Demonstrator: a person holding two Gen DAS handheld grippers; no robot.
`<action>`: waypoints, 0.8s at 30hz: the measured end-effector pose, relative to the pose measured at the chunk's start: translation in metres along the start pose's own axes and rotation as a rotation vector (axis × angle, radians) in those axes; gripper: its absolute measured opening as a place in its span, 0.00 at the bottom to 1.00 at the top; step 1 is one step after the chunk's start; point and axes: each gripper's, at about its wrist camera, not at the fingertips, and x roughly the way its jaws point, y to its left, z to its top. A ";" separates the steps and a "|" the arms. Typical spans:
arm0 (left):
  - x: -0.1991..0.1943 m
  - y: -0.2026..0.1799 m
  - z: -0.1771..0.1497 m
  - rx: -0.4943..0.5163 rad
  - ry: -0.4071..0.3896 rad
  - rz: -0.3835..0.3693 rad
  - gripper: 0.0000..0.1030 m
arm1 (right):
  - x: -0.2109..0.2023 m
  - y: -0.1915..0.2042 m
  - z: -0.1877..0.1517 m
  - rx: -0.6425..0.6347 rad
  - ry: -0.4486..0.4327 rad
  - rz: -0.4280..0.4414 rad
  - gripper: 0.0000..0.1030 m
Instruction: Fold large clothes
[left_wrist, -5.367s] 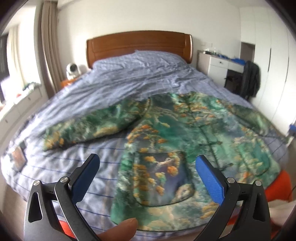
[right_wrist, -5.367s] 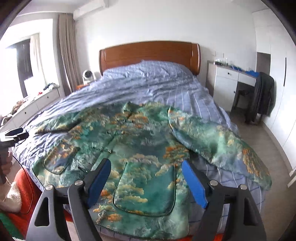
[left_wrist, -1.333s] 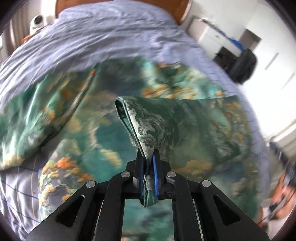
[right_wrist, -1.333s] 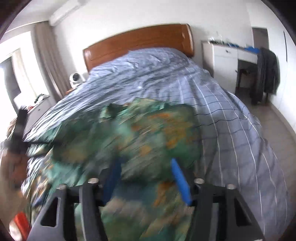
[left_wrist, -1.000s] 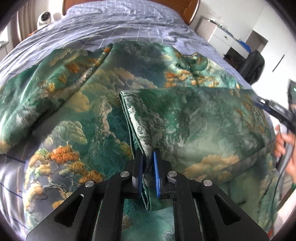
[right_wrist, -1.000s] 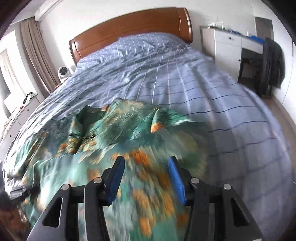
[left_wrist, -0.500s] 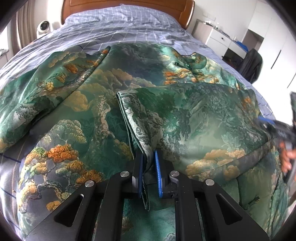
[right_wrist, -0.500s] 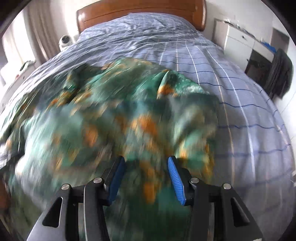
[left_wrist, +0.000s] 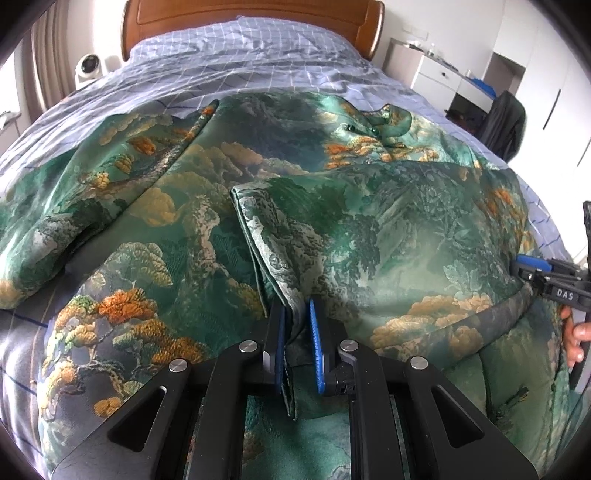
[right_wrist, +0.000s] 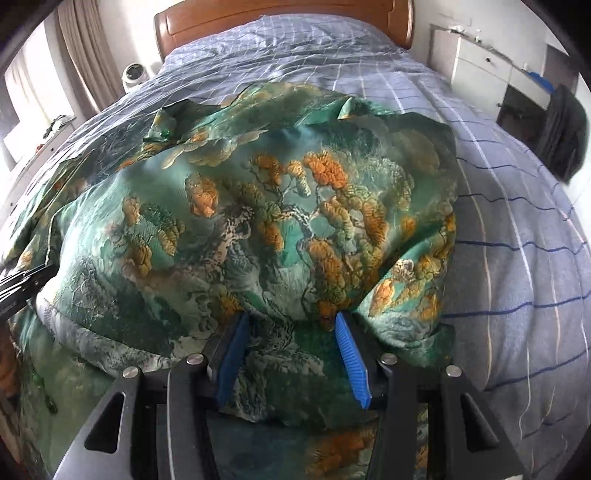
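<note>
Tongs first: your left gripper (left_wrist: 297, 332) has just been easing its jaws apart. The hem of the folded sleeve (left_wrist: 369, 229) hangs between the blue pads, resting against the left one, with a thin gap showing at the right one. So it reads as released, not pinching.

Your right gripper (right_wrist: 291, 354) has its pads standing well apart, tips down against the brocade where the sleeve doubles back at the jacket's right side. Cloth lies flat between the pads and neither pad squeezes it; it too is released. Your right hand (left_wrist: 574, 332) shows at the edge of the left wrist view, fingers around the handle.

Beyond the tongs, the green jacket (left_wrist: 166, 229) with orange pine patterns lies spread across the near half of the bed (left_wrist: 258, 62), front up. Its right sleeve is laid across the chest and its other sleeve stretches out toward the bed's left edge. The collar (left_wrist: 388, 122) points toward the far end.

Farther on, the blue checked cover is bare up to the wooden headboard (left_wrist: 251, 14).
</note>
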 end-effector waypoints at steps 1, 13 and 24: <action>-0.004 0.000 -0.001 0.000 -0.006 0.008 0.16 | -0.003 0.003 -0.001 -0.005 -0.008 -0.016 0.48; -0.097 -0.006 -0.058 0.075 -0.035 0.061 0.71 | -0.105 0.042 -0.067 0.030 -0.191 -0.131 0.67; -0.162 0.007 -0.067 0.090 -0.105 0.104 0.80 | -0.151 0.084 -0.141 -0.002 -0.253 -0.092 0.67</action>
